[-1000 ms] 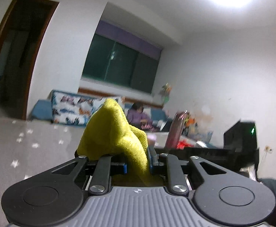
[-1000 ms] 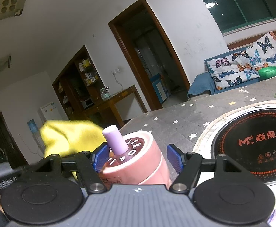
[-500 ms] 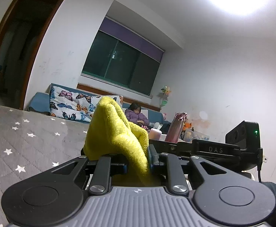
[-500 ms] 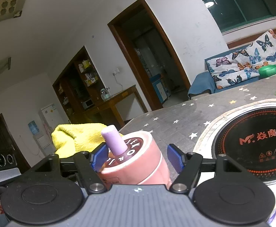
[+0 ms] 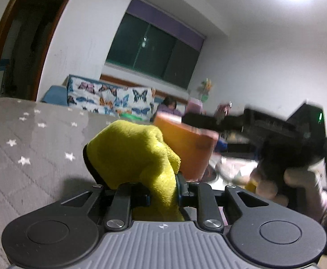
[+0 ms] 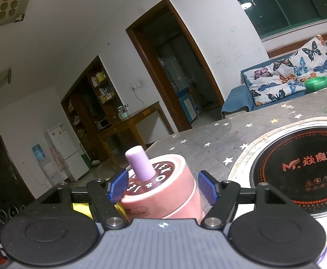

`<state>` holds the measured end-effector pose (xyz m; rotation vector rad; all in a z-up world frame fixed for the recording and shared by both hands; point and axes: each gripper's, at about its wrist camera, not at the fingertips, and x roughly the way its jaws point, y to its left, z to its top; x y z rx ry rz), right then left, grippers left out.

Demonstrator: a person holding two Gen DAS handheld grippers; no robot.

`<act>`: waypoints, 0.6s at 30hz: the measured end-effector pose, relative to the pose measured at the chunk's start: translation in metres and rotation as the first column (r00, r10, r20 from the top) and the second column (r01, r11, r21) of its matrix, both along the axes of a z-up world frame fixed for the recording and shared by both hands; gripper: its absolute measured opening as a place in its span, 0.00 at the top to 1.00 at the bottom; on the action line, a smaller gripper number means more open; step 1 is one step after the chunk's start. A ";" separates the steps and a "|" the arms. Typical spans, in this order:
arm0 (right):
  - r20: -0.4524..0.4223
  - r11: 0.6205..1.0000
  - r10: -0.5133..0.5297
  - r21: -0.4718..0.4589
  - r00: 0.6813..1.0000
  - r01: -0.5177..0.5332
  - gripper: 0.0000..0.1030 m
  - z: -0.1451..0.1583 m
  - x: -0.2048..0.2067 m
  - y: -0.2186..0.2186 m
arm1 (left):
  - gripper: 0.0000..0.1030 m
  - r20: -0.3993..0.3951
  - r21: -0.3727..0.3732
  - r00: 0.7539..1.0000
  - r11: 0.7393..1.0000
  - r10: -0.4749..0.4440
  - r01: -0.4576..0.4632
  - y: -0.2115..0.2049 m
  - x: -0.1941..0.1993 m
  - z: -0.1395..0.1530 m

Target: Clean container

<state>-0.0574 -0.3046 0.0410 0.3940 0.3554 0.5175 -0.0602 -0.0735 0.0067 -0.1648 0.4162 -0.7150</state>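
Item: pink container (image 6: 163, 192), rigid, smooth, likely light; clamped by its sides in my right gripper (image 6: 163, 187) above the surface (image 6: 208, 143). Left gripper (image 5: 163, 194) pinches soft yellow cloth (image 5: 136, 154).

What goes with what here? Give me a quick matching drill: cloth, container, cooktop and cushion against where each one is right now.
Things:
1. yellow cloth
2. pink container
3. round cooktop
4. butterfly cushion

Places:
A. on the blue sofa
B. set into the star-print table
C. in the left gripper
D. in the right gripper

Pairs: 1-C, 2-D, 3-B, 4-A
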 end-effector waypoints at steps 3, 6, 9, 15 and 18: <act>-0.001 1.000 0.000 -0.004 1.000 0.000 0.32 0.000 -0.001 0.001 | 0.78 -0.026 0.029 1.000 1.000 -0.006 0.007 -0.001 0.000 -0.008; -0.002 1.000 0.000 -0.003 1.000 0.000 0.32 -0.001 0.000 0.001 | 0.78 -0.014 0.019 1.000 1.000 0.000 0.001 0.004 -0.003 -0.003; -0.003 1.000 0.001 -0.002 1.000 -0.001 0.32 -0.001 0.000 0.000 | 0.78 0.019 -0.016 1.000 1.000 0.012 -0.011 0.011 -0.006 0.010; -0.004 1.000 0.002 -0.001 1.000 -0.002 0.32 -0.002 0.002 0.000 | 0.78 0.136 -0.106 0.991 0.994 0.015 -0.001 0.024 -0.015 0.049; -0.005 1.000 0.004 0.001 1.000 -0.004 0.32 -0.002 0.002 0.000 | 0.78 0.179 -0.121 0.984 0.992 -0.012 0.034 0.024 -0.013 0.059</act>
